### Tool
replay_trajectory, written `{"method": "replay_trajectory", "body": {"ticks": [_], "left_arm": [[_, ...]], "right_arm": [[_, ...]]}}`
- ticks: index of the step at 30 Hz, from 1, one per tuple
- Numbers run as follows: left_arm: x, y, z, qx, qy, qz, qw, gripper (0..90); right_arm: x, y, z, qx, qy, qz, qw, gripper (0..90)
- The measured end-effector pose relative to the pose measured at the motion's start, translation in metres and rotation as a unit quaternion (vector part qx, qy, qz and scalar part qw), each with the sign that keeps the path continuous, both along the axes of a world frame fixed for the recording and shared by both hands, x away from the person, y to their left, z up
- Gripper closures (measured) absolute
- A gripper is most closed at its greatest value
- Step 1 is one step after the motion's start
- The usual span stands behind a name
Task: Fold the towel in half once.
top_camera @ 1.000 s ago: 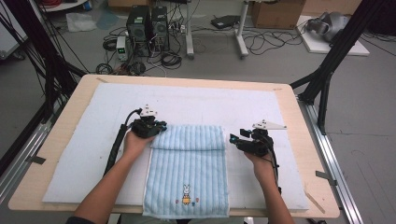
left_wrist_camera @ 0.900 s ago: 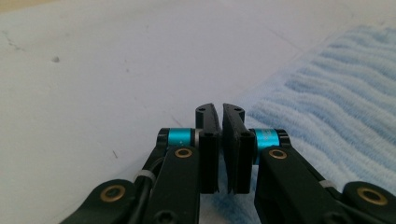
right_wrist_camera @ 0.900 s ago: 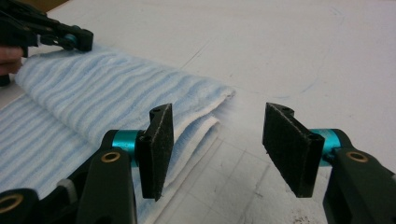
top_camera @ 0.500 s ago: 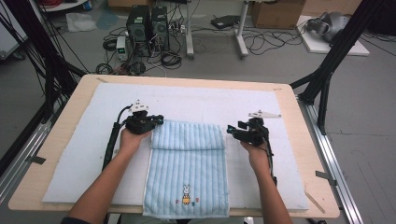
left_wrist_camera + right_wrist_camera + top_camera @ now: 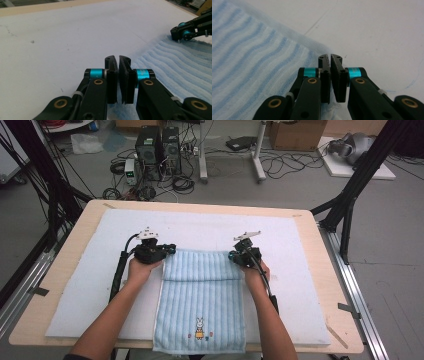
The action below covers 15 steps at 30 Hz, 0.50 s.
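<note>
On the tabletop (image 5: 65, 270), white mat (image 5: 210, 227): blue striped towel (image 5: 202, 300), near end hanging off the front edge. Change vs. 1 s ago: you've carried both far corners further away and slightly apart; top fold now flatter. Likely a fold or spread in progress.
Left gripper (image 5: 118, 65): jaws together, apparently pinching towel corner. Right gripper (image 5: 330, 65): same, opp. corner.
Surroundings: floor cables (image 5: 175, 182), black frame legs (image 5: 350, 195). Nothing blocks mat ahead.
</note>
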<state>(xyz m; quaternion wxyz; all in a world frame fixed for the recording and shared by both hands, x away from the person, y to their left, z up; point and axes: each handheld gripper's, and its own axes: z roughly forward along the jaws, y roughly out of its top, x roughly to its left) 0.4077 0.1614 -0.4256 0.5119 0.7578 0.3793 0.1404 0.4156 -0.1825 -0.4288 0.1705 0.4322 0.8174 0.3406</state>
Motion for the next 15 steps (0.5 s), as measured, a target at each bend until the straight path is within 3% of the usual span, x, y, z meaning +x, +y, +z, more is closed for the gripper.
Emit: {"method": "replay_trajectory", "body": {"ticks": [3, 4, 7, 9, 12, 15], "left_arm": [[-0.004, 0.004, 0.008, -0.017, -0.006, -0.003, 0.9998, 84.8], [-0.006, 0.006, 0.011, -0.029, 0.001, -0.010, 0.9995, 84.8], [-0.014, 0.008, 0.018, -0.037, 0.006, -0.023, 0.9990, 84.7], [-0.023, 0.009, 0.023, -0.048, -0.005, -0.031, 0.9984, 84.7], [-0.034, 0.011, 0.028, -0.053, -0.012, -0.047, 0.9974, 84.6], [-0.045, 0.012, 0.029, -0.058, -0.015, -0.049, 0.9970, 84.5]], "right_arm": [[-0.007, -0.007, 0.008, 0.034, -0.011, 0.001, 0.9993, 86.2], [-0.010, -0.010, 0.011, 0.046, -0.015, 0.002, 0.9988, 86.2], [-0.020, -0.017, 0.019, 0.082, -0.023, 0.006, 0.9964, 86.2], [-0.029, -0.020, 0.023, 0.089, -0.031, 0.014, 0.9954, 86.3], [-0.044, -0.022, 0.030, 0.079, -0.056, 0.026, 0.9950, 86.3], [-0.057, -0.024, 0.038, 0.085, -0.076, 0.034, 0.9929, 86.5]]}}
